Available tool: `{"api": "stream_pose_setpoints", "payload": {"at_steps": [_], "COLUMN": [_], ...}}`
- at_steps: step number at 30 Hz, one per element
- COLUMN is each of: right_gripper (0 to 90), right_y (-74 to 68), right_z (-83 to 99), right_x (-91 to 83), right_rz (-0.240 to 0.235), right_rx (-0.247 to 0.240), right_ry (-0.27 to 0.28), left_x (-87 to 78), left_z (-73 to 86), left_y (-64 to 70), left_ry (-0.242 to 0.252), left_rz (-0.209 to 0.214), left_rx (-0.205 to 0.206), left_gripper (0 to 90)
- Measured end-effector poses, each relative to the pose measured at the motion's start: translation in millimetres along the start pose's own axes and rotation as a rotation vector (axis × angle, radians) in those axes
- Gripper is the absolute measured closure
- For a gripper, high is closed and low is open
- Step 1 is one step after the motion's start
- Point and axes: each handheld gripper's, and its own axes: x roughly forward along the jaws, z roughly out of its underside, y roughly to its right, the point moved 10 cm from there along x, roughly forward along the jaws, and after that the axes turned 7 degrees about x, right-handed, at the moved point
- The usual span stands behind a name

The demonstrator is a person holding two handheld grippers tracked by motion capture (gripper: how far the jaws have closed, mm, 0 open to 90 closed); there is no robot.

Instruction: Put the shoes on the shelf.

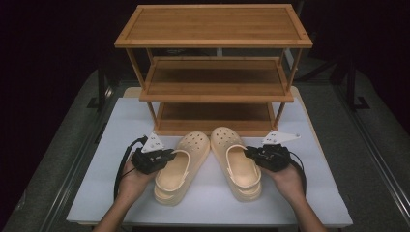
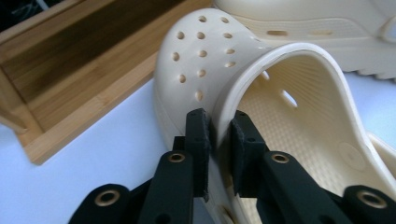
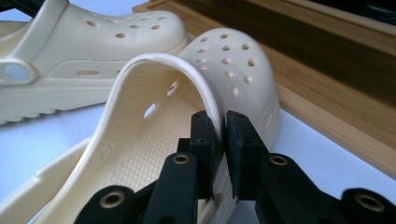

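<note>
My left gripper (image 1: 167, 155) pinches the outer rim of the left cream foam clog (image 1: 181, 166); my right gripper (image 1: 250, 153) pinches its twin (image 1: 238, 162). Next, I judge, lift both forward onto the bamboo three-tier rack (image 1: 212, 126) ahead.

White tabletop (image 1: 116, 193) carrying three-tier wooden rack (image 1: 212, 72) at far edge, just beyond the fingertips. Two cream clogs flat on it, side by side, toes toward rack: left clog (image 1: 181, 166) at left fingers (image 2: 198, 140), right clog (image 1: 237, 162) at right fingers (image 3: 203, 140).
</note>
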Motion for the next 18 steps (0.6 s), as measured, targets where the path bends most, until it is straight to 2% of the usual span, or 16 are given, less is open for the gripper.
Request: {"api": "stream_pose_setpoints", "payload": {"at_steps": [7,11,18], "right_gripper": [83.9,84.0,84.2], "right_y": [7.6,8.6,9.4], "right_z": [-3.5,-5.3,-10.8], "right_x": [-7.7,-11.2,-16.0], "right_rz": [0.033,0.034,0.042], "right_rx": [0.000,0.002,0.000], "right_ry": [0.021,0.030,0.041], "left_x": [-7.8,-10.9,-16.9], "left_z": [0.1,0.1,-6.9], "left_y": [-8.5,-11.4,-17.5], "left_ry": [0.018,0.029,0.049], "left_rz": [-0.019,-0.019,-0.028], "left_rx": [-0.016,-0.032,-0.030], "left_gripper": [83.5,83.7,83.8]}}
